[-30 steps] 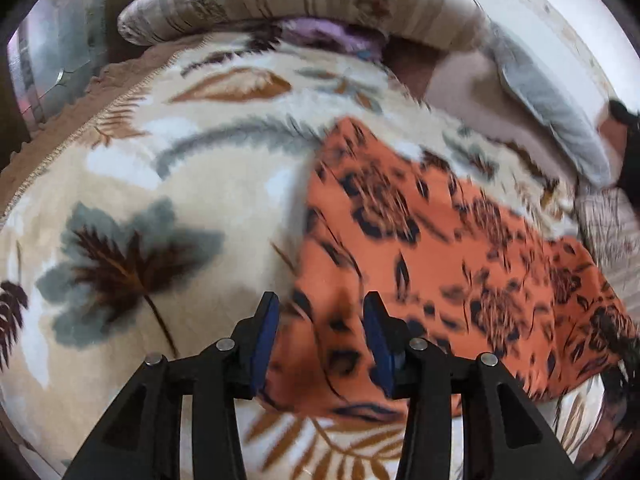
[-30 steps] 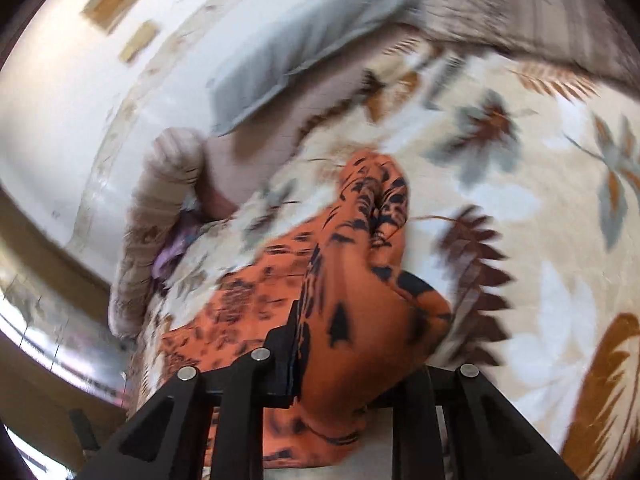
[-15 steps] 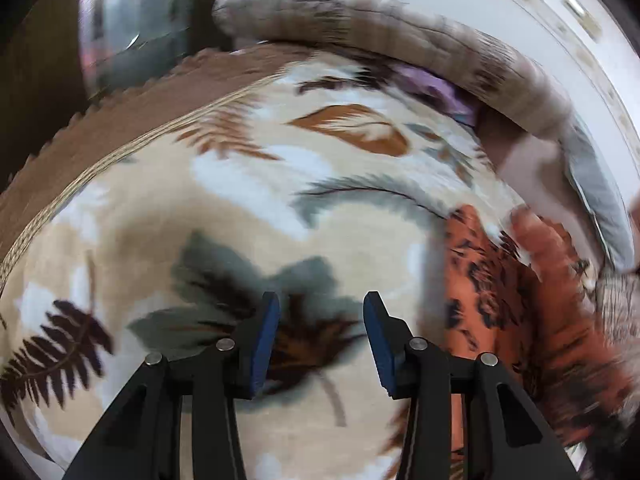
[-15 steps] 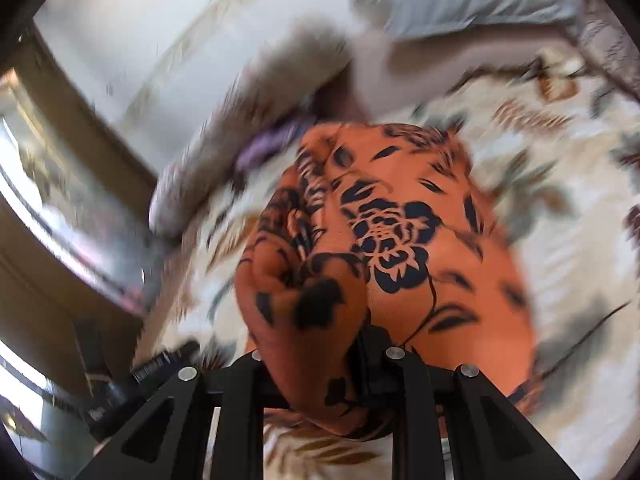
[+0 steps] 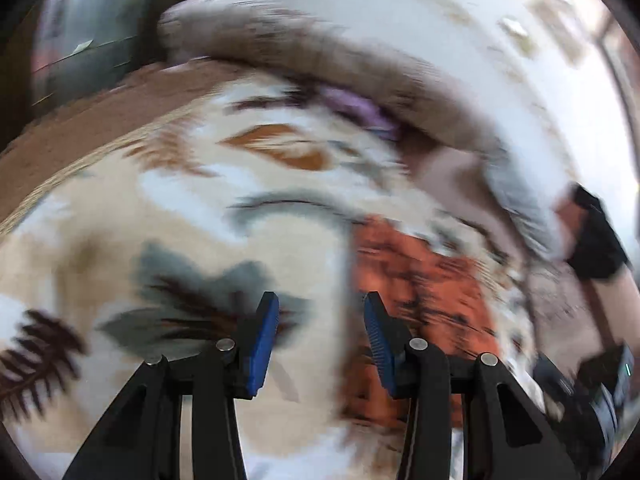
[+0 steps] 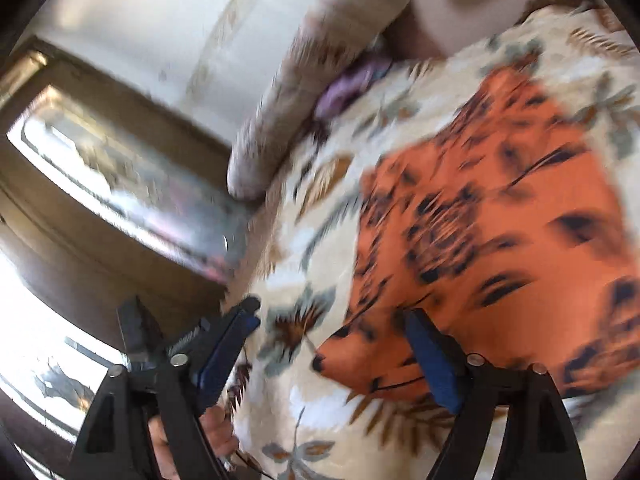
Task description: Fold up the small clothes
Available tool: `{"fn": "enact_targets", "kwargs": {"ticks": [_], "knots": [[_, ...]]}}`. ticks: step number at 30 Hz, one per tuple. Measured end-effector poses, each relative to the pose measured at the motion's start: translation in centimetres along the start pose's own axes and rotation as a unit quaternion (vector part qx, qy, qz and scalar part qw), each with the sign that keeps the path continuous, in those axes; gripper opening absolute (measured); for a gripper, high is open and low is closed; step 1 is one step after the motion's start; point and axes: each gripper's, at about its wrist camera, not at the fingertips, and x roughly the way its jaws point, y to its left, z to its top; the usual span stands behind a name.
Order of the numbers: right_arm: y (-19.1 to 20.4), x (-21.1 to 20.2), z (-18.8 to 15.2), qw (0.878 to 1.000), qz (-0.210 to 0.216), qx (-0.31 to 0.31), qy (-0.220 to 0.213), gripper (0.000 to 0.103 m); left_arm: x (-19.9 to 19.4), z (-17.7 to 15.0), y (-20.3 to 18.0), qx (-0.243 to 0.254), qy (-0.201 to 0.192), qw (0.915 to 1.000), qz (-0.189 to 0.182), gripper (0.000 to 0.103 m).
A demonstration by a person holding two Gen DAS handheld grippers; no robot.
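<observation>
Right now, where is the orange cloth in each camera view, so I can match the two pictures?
Left wrist view: the orange cloth lies right of centre on the blanket, behind the right finger.
Right wrist view: the orange cloth fills the right half, one corner between the open fingers.
Shared landmark: the purple fabric tucked beside the long striped pillow.

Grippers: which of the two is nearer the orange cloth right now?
The right gripper: the orange cloth has a corner lying between its open fingers. The left gripper is open over bare floral blanket, with the cloth off to its side.
</observation>
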Motion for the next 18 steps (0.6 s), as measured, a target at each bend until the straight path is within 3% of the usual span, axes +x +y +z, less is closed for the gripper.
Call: {"fn": "enact_targets", "kwargs": {"ticks": [2, 4, 7, 9, 11, 12, 13, 18], "knots": [[-1.0, -2.1, 0.7, 0.998, -0.048, -0.019, -0.025, 0.054, 0.1, -1.0, -3.0, 0.042, 0.008, 0.9981, -0.045, 0.049], [-2.7, -3.6, 1.4, 0.996, -0.074, -0.011, -0.041, 0.044, 0.3, -2.1, -5.4, 0.075, 0.014, 0.9949, -0.066, 0.074], [-5.5, -3.7, 1.3, 0.992, -0.119, 0.010, -0.041, 0.043, 1.9, -3.5, -7.9, 0.104, 0.040, 0.9921, -0.058, 0.079], [-6.8, -1.3, 0.6, 0.990, -0.139, 0.013, 0.001, 0.040, 4.1, -4.4, -8.8, 0.119, 0.078, 0.9893, -0.033, 0.079], [-7.6, -0.6, -0.3, 0.989, -0.149, 0.001, 0.007, 0.040, 6.1, -5.2, -8.7, 0.120, 0.102, 0.9875, 0.003, 0.070], [-7.4, -0.5, -0.3, 0.988, -0.152, -0.010, 0.004, 0.040, 6.9, -5.5, -8.6, 0.119, 0.117, 0.9859, 0.015, 0.041], [-7.2, -0.4, 0.0, 0.988, -0.153, -0.015, 0.007, 0.039, 7.6, -5.7, -8.2, 0.115, 0.133, 0.9843, 0.015, 0.029], [-5.1, 0.2, 4.4, 0.989, -0.139, -0.048, -0.011, 0.039, 7.5, -6.0, -8.6, 0.121, 0.128, 0.9843, 0.000, 0.023]]}}
